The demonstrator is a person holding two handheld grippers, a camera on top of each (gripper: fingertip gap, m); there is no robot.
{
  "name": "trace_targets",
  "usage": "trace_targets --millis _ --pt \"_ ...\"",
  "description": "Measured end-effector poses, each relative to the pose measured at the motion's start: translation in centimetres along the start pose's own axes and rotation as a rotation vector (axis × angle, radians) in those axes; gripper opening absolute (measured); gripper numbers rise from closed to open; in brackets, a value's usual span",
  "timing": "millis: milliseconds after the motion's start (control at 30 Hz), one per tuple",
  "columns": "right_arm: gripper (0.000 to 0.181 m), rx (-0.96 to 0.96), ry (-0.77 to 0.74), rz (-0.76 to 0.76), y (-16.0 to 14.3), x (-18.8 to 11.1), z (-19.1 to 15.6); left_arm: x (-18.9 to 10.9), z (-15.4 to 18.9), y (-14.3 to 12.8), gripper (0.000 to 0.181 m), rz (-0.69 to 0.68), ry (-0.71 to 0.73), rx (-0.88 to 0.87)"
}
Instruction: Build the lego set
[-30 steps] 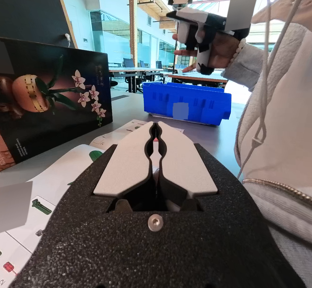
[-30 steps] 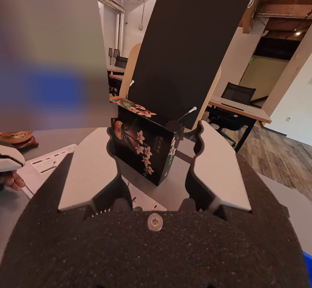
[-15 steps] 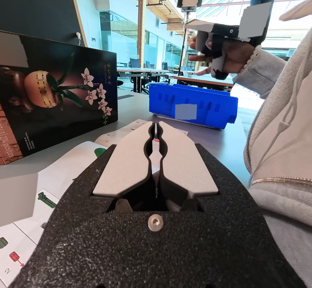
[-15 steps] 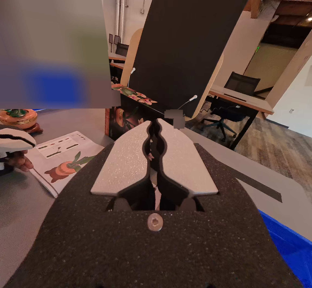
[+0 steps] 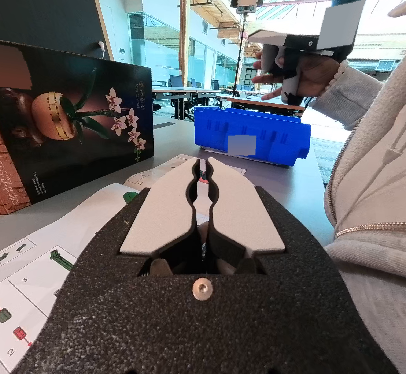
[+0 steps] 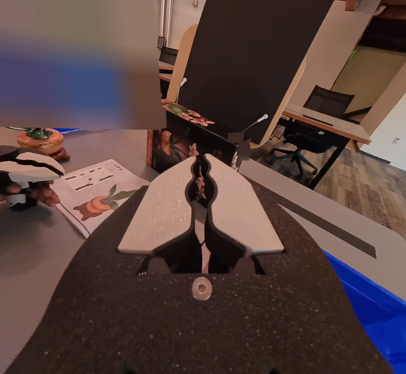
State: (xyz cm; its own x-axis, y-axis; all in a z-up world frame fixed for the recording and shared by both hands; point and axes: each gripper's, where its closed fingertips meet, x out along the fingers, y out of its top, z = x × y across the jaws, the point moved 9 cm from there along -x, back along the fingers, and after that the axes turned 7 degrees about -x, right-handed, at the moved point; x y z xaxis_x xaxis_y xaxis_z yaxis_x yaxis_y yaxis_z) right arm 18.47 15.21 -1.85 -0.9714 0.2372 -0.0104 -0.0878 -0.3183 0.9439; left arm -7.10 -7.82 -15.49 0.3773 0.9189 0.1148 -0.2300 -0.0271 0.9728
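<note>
My left gripper (image 5: 203, 161) is shut and empty, low over the open instruction booklet (image 5: 55, 253) on the grey table. My right gripper (image 6: 201, 158) is shut and empty, held up in the air; it also shows in the left wrist view (image 5: 254, 35) above the blue bin (image 5: 252, 135). The dark set box (image 5: 77, 122) with an orchid picture stands upright at the left, also in the right wrist view (image 6: 175, 144). A partly built orange pot model (image 6: 40, 141) sits at the far left. The left gripper also shows in the right wrist view (image 6: 61, 172) over the booklet (image 6: 98, 187).
A large black board (image 6: 252, 45) stands behind the box. The person's pale sleeve and jacket (image 5: 362, 165) fill the right of the left wrist view. The blue bin's edge (image 6: 373, 308) lies at the lower right. Desks and chairs (image 6: 318, 117) stand beyond the table.
My right gripper has shut from wide open and has swung to the right, away from over the bin. My left gripper has stayed shut over the booklet and turned slightly.
</note>
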Motion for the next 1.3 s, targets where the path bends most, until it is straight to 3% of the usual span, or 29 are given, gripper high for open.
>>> trace_targets --millis 67,167,200,233,267,300,333,433,500,600,700,767,800,833,867,900,933,1000,1100,1167,1200,1233,1267,1300 --pt "0.01 -0.026 -0.012 0.007 -0.2 0.1 -0.2 0.0 0.0 0.0 0.003 -0.003 -0.002 0.004" --pt "0.053 -0.048 -0.012 0.026 -0.1 0.5 -0.8 0.0 0.1 0.0 0.004 -0.005 -0.003 0.007" --pt "0.059 -0.051 0.001 0.024 -0.1 0.7 -1.0 0.0 0.1 0.0 0.005 -0.005 -0.004 0.007" --pt "0.058 -0.055 0.019 0.021 -0.1 0.9 -1.3 0.0 0.1 0.0 0.006 -0.004 -0.005 0.007" --pt "0.046 -0.058 0.044 0.024 0.0 1.2 -1.7 0.0 0.1 0.0 0.008 -0.004 -0.007 0.008" --pt "0.017 -0.054 0.075 0.031 0.0 1.4 -2.1 0.0 0.1 0.0 0.01 -0.003 -0.01 0.01" --pt "0.001 -0.026 0.112 0.045 0.0 1.7 -2.6 0.1 0.2 0.0 0.012 -0.001 -0.013 0.011" --pt "0.001 0.132 0.195 0.082 -0.6 3.7 -4.2 0.1 0.3 -0.1 0.018 0.005 -0.031 0.012" --pt "0.019 0.18 0.219 0.145 -1.5 5.4 -5.7 0.1 0.5 0.0 0.024 0.011 -0.049 0.011" --pt "0.062 0.221 0.256 0.149 -3.3 8.7 -7.8 0.1 0.8 0.1 0.034 0.036 -0.083 0.003" --pt "0.071 0.232 0.296 0.092 -4.5 11.8 -9.5 0.0 0.7 0.3 0.046 0.064 -0.084 -0.027" --pt "0.067 0.234 0.324 0.058 -5.0 13.4 -10.2 -0.2 0.6 0.4 0.049 0.084 -0.083 -0.058" --pt "0.047 0.234 0.332 0.033 -5.2 14.1 -10.5 -0.3 0.5 0.5 0.049 0.094 -0.083 -0.074" --pt "0.013 0.222 0.35 0.01 -5.4 14.5 -10.7 -0.4 0.3 0.5 0.043 0.102 -0.077 -0.085" --pt "0.003 0.213 0.391 -0.003 -5.3 14.8 -10.9 -0.6 0.1 0.6 0.025 0.108 -0.064 -0.09" --pt "0.003 0.218 0.428 -0.01 -5.3 15.0 -11.1 -0.7 -0.1 0.6 0.005 0.108 -0.054 -0.091" --pt "0.002 0.225 0.452 -0.014 -5.1 15.1 -11.2 -0.9 -0.1 0.6 0.0 0.095 -0.059 -0.09" --pt "0.006 0.227 0.476 -0.017 -4.8 14.8 -11.1 -0.9 -0.1 0.4 0.0 0.053 -0.082 -0.081" --pt "0.043 0.205 0.495 -0.032 -3.2 13.3 -10.3 -0.9 0.1 0.4 0.002 0.056 -0.058 -0.034" --pt "0.053 0.13 0.516 -0.078 -1.9 11.5 -9.3 -1.0 0.0 0.5 0.009 0.08 -0.048 -0.038" --pt "0.045 0.063 0.507 -0.106 -1.3 10.2 -8.6 -1.0 -0.1 0.5 0.012 0.087 -0.049 -0.054" --pt "0.014 -0.019 0.472 -0.131 -0.7 8.8 -7.6 -1.0 -0.2 0.6 0.014 0.089 -0.053 -0.071" --pt "0.001 -0.088 0.418 -0.138 -0.1 7.2 -6.4 -1.1 -0.2 0.6 0.014 0.088 -0.055 -0.08" --pt "0.0 -0.122 0.355 -0.148 0.7 5.5 -5.0 -1.1 -0.2 0.7 0.01 0.086 -0.056 -0.078"
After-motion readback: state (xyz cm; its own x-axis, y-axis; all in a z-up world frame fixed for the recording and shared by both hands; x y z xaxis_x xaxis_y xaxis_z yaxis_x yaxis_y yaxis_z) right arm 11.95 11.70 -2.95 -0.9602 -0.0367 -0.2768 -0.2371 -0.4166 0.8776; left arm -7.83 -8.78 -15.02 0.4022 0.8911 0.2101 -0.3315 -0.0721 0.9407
